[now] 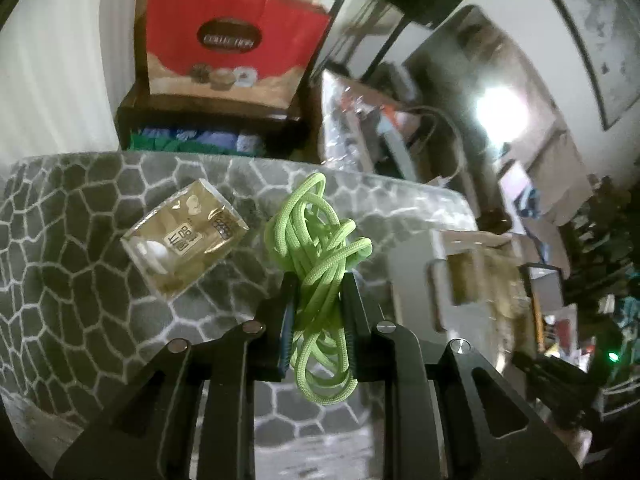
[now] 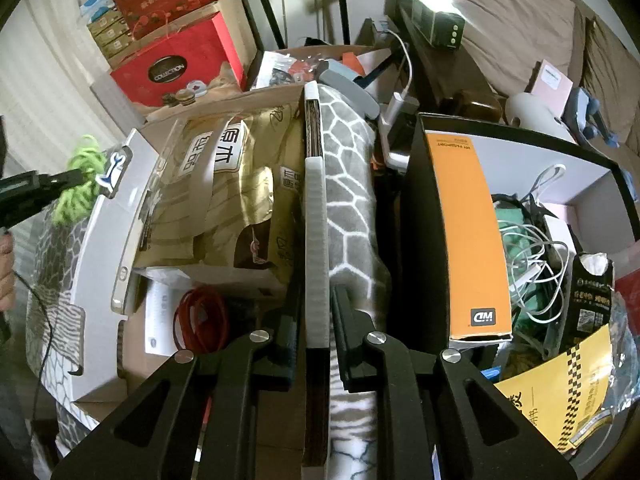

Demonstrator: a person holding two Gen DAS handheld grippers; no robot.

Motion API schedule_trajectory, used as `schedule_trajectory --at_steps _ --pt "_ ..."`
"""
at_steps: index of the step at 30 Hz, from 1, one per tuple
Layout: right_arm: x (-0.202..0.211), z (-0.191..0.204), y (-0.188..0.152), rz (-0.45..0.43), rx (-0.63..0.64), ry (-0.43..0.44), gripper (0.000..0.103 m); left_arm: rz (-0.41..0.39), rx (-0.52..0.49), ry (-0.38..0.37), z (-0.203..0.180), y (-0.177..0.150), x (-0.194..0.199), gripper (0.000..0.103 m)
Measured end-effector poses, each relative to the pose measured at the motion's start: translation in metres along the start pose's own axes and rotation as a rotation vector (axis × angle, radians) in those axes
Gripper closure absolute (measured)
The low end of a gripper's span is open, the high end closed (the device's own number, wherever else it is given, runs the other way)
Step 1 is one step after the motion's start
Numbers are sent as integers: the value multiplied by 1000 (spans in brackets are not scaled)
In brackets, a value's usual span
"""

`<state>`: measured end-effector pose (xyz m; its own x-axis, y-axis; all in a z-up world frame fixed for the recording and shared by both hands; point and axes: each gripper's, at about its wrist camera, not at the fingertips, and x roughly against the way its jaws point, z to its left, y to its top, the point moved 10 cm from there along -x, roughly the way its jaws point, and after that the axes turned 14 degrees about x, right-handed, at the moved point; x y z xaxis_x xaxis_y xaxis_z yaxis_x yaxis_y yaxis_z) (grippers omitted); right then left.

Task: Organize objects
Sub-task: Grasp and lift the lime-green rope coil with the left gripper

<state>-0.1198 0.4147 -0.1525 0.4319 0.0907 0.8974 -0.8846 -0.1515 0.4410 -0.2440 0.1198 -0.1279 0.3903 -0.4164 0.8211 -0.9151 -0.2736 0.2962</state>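
Tangled lime-green braided cord (image 1: 318,264), pinched by left fingers (image 1: 289,300); the open cardboard box (image 2: 132,340) holds gold foil packets (image 2: 224,196) (right fingers (image 2: 295,320) clamp its white foam-edged flap (image 2: 317,240)).

The left gripper (image 1: 318,294) is pointing steeply downward, its two black fingers (image 1: 289,300) standing close together and pinching a bundle of green cord (image 1: 320,248) between their pads; the cord is bulging out above and below the grip. Seen from the right wrist camera, this same gripper is reaching in from the left edge with the cord at its tip, and part of the person's hand (image 2: 6,272) is showing just below it. The right gripper (image 2: 318,320) is also tilting steeply down, its jaws nearly closed and clamping the white edge of a box flap (image 2: 317,240) that is standing upright between the pads.
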Motion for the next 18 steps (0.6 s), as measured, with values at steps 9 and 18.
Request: schedule_trajectory --at_steps 9,18 --pt "0 2 1 -3 -14 13 87 9 -173 -167 -68 -45 62 84" --pt "6 -1 1 -21 -52 42 87 173 -436 -226 -140 -134 45 83"
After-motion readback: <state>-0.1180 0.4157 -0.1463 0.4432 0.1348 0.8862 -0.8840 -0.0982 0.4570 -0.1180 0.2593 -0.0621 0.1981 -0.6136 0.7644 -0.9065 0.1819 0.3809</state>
